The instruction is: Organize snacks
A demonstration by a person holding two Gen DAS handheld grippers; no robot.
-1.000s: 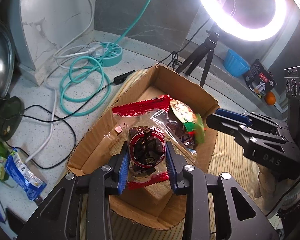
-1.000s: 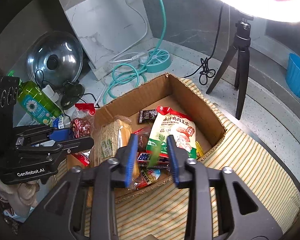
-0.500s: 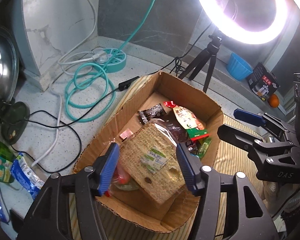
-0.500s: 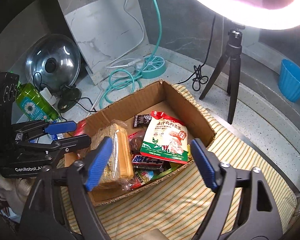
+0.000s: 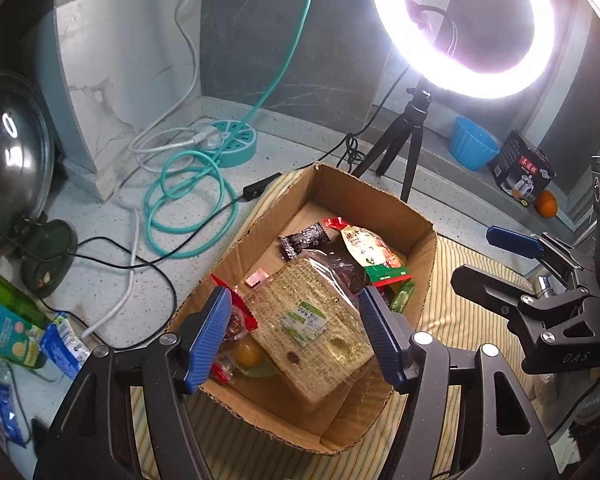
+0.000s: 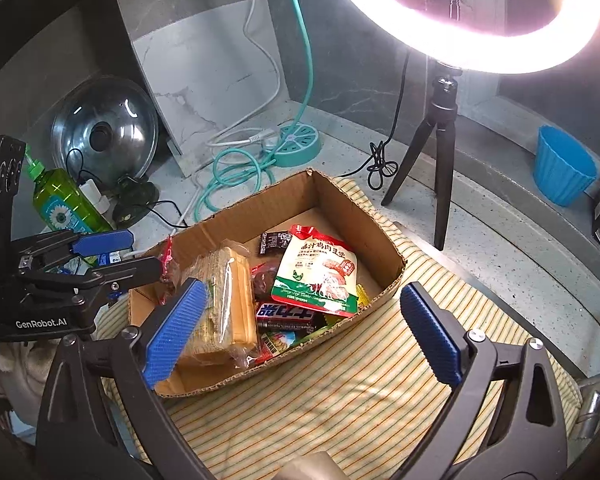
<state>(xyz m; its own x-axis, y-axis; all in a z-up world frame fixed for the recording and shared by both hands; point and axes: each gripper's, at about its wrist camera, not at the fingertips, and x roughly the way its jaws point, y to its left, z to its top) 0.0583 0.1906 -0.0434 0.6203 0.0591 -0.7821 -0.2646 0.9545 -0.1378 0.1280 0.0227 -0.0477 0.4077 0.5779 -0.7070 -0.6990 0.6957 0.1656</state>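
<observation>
**Snacks gathered in cardboard box, both claws spread above it**

Snacks are seen packed inside an open cardboard box (image 5: 380, 216) that rests on a striped cloth (image 6: 340, 392) laid over the speckled table (image 5: 100, 280). The left claw (image 5: 296, 336) is held over the box's near end with its blue pads apart; its jaws have just been opening, and nothing is pressed between them. A clear-wrapped block of crackers (image 5: 312, 320) lies in the box below that gap, untouched by either pad. At 9 o'clock of the crackers, a red-edged clear bag (image 5: 236, 320) is tucked against the box wall.

The right claw (image 6: 300, 332) is spread very wide above the box's front wall; its jaws have likewise just been opening, and no item is gripped. In the right wrist view, a red-and-green pouch (image 6: 316, 272) is seen lying on top of the other snacks at the middle of the box, with a dark candy bar (image 6: 288, 316) just at 6 o'clock of it and a small black sachet (image 6: 274, 242) at 11 o'clock. The crackers stand on edge at 9 o'clock of the pouch.

Outside the box, a ring light (image 5: 460, 28) on a black tripod (image 5: 412, 136) stands at 1 o'clock, a teal power hub (image 5: 232, 144) with coiled cable at 11 o'clock, and a green bottle (image 6: 64, 200) at 9 o'clock. A blue cup (image 6: 560, 168) is set well apart at 2 o'clock.
</observation>
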